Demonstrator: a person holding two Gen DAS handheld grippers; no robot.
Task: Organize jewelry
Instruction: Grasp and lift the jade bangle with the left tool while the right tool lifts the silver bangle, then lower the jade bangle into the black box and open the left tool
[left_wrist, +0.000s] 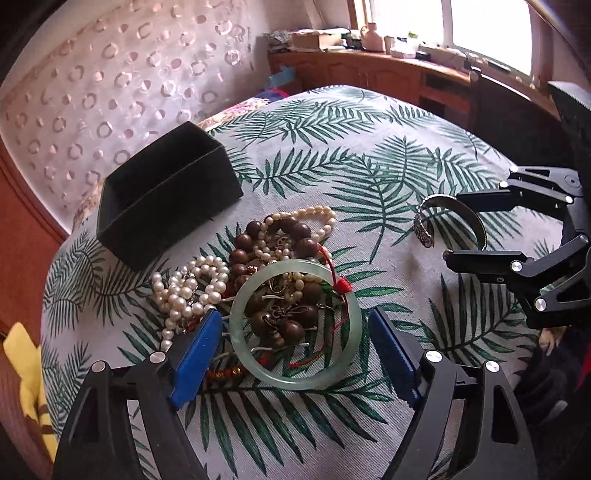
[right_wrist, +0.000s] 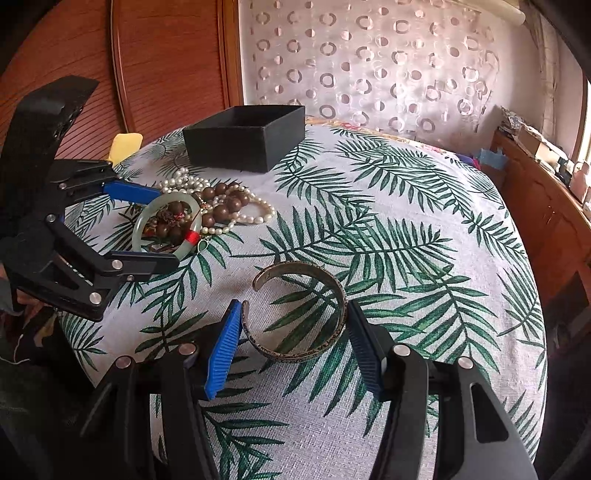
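A pale green jade bangle (left_wrist: 295, 325) lies on a heap of pearl strands (left_wrist: 192, 288) and brown wooden beads (left_wrist: 280, 236). My left gripper (left_wrist: 295, 321) is open, its blue pads either side of the bangle. A bronze cuff bracelet (right_wrist: 299, 310) lies flat on the leaf-print cloth. My right gripper (right_wrist: 293, 310) is open around it, pads close to both sides; it also shows in the left wrist view (left_wrist: 454, 225). An open black box (left_wrist: 166, 192) stands behind the heap, also in the right wrist view (right_wrist: 245, 136). The left gripper shows there too (right_wrist: 162, 229).
The round table wears a white cloth with green fern leaves (right_wrist: 406, 258). A yellow item (left_wrist: 26, 369) sits off its left edge. A wooden counter with clutter (left_wrist: 369, 55) runs under the window. A patterned curtain (right_wrist: 369, 66) hangs behind.
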